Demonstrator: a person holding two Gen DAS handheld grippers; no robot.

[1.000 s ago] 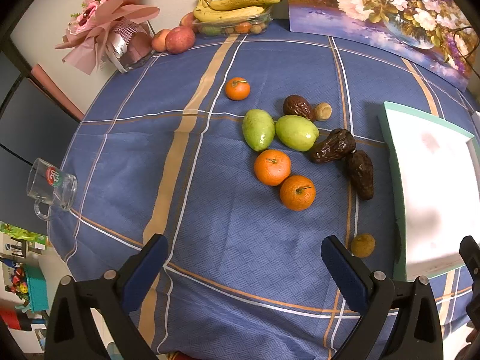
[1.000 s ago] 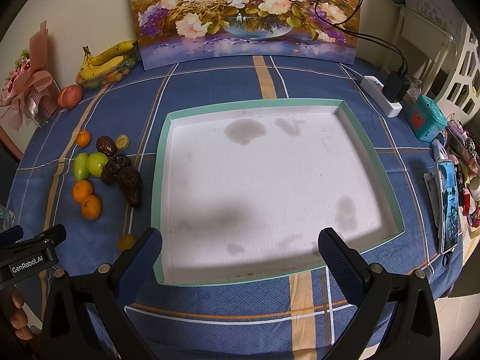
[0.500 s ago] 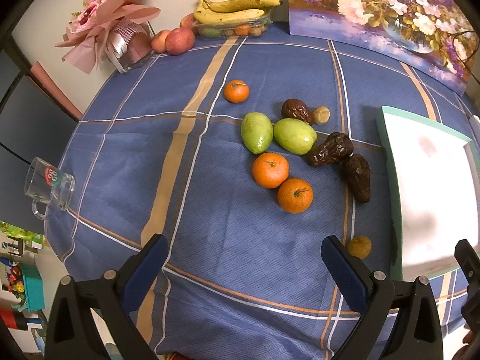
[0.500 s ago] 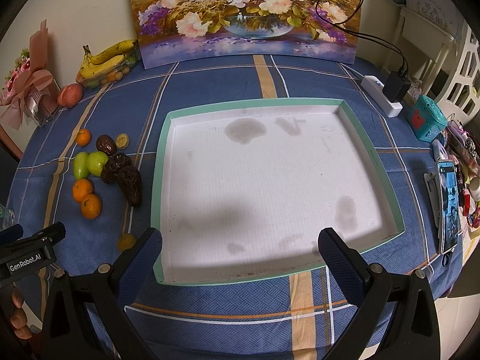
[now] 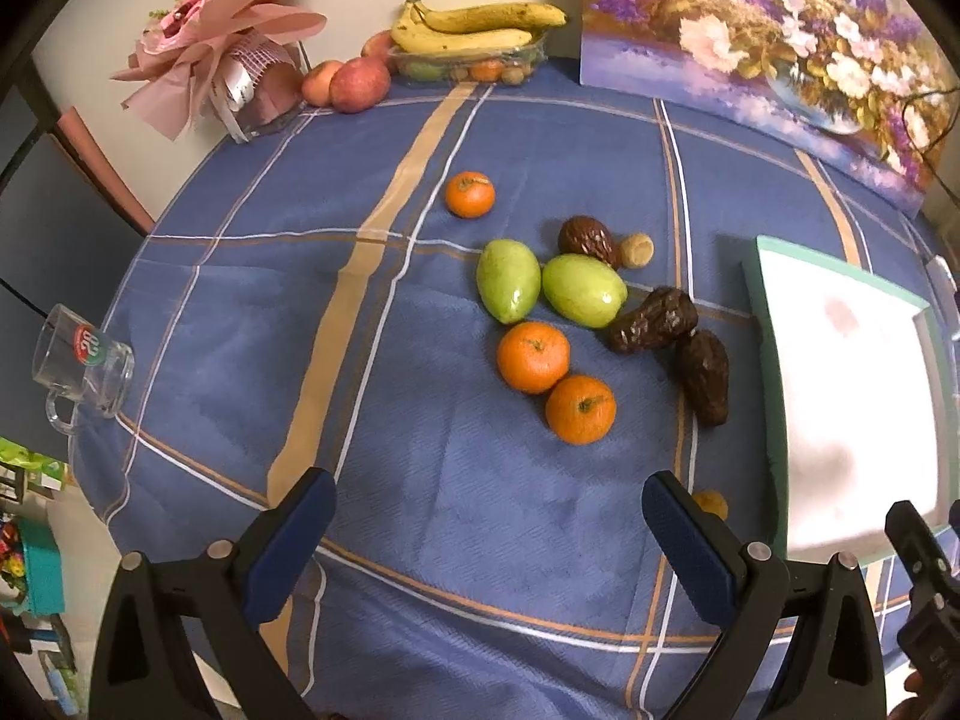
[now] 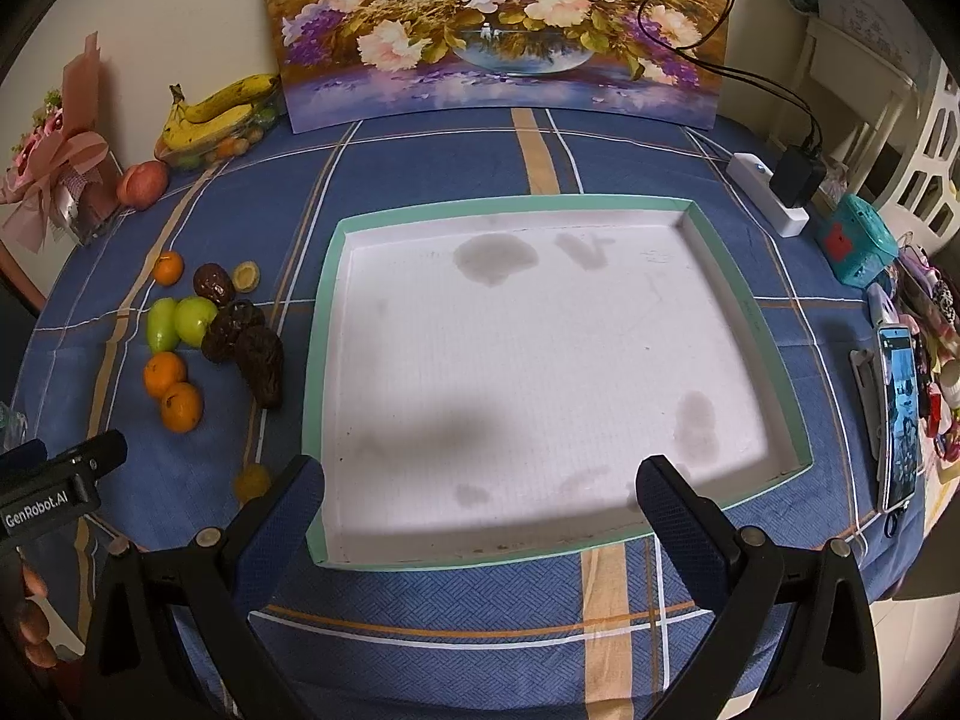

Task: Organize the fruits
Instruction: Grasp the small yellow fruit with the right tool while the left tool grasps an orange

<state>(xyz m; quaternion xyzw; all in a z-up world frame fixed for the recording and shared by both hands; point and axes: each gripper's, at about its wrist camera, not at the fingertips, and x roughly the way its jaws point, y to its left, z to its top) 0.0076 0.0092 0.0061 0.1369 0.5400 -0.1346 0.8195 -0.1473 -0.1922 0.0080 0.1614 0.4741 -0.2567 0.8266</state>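
The left gripper (image 5: 489, 531) is spread wide and holds nothing; its blue-padded fingers (image 5: 288, 540) hover above bare blue plaid tablecloth (image 5: 240, 300). The right gripper (image 6: 480, 516) is likewise spread wide and empty, positioned over the near edge of the white tray (image 6: 318, 420), which has a teal rim and stained floor.

Fruit cluster, left wrist view, taken from the cluster centre:
- Two green mangoes (image 5: 507, 280) (image 5: 583, 290) lie side by side at the centre, touching.
- One tangerine (image 5: 470, 194) lies apart at 11 o'clock.
- Two tangerines (image 5: 533, 356) (image 5: 580, 408) touch each other at 6 o'clock, the upper one just beside the mangoes.
- A dark wrinkled fruit (image 5: 587, 240) sits at 1 o'clock, with a small tan fruit (image 5: 636, 250) just beside it.
- Two larger dark wrinkled fruits (image 5: 653, 320) (image 5: 703, 377) lie at 3 to 4 o'clock, touching end to end, between the mangoes and the tray.
- A small yellow fruit (image 5: 711, 504) rests at 5 o'clock, partly hidden behind the left gripper's right finger, near the tray corner.

All listed fruit lies on the tablecloth, outside the tray.

Along the far table edge: a banana bunch (image 5: 474, 27) on a clear container of mixed fruit, two apples (image 5: 359, 84), a pink-wrapped bouquet (image 5: 216, 54) and a floral painting (image 6: 498, 24). A glass mug (image 5: 78, 366) stands at the table's 9 o'clock edge. In the right wrist view, a power strip (image 6: 768, 195) and a phone (image 6: 898, 414) lie at the tray's 3 o'clock side.
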